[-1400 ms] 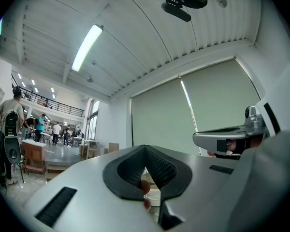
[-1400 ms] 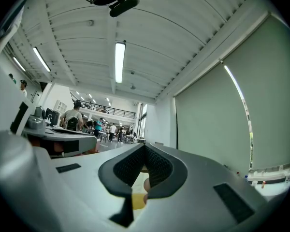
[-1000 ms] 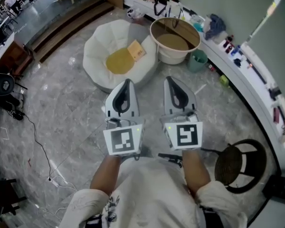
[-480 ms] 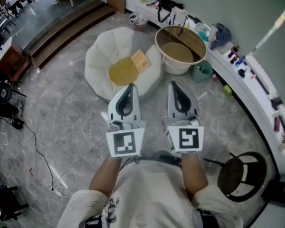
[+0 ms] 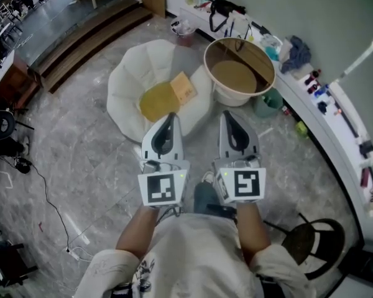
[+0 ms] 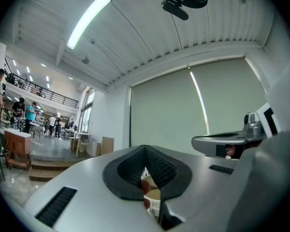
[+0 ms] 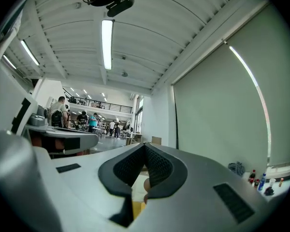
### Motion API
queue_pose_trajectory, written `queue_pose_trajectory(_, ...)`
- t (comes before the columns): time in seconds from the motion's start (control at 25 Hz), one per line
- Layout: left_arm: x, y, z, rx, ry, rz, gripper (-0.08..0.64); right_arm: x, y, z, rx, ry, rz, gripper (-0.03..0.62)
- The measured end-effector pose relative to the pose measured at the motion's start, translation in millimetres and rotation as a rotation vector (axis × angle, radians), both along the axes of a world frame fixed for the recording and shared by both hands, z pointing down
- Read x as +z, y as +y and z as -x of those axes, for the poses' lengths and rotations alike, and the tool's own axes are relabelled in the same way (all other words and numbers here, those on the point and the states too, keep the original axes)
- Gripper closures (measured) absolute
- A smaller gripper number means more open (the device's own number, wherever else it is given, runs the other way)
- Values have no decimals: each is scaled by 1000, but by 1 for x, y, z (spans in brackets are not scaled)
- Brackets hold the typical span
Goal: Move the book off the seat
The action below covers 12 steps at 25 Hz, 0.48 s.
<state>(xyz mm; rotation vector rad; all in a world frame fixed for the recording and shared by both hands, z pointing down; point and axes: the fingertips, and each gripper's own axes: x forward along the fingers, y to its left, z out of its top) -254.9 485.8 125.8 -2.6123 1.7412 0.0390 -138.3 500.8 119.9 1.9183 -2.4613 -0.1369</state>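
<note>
The left tool (image 5: 168,118) and right tool (image 5: 227,115) sit side by side at centre frame, both closed tight with nothing held, while the book (image 5: 183,87) lies on the white seat (image 5: 127,85) in the upper middle, just right of its yellow cushion (image 5: 156,101)

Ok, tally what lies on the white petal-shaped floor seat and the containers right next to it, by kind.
tan rectangular book: 1
round yellow cushion: 1
big round beige tub: 1
small teal bucket: 1
Total: 4
</note>
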Motion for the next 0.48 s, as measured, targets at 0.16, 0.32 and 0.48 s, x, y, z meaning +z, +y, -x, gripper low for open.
queue_pose_trajectory(0.16, -4, -47, -38, -22, -14, 2, 557, -11, -49, -40, -29, -20, -19, 591)
queue_pose_trajectory(0.32, -16, -90, -75, -44, -22, -23, 558, -12, -91, -75, -35, -6, -16, 591)
queue_pose_trajectory(0.48, -17, -118, -103, -67, -33, -30, 558, -11, -121, -97, -60, -19, -13, 591)
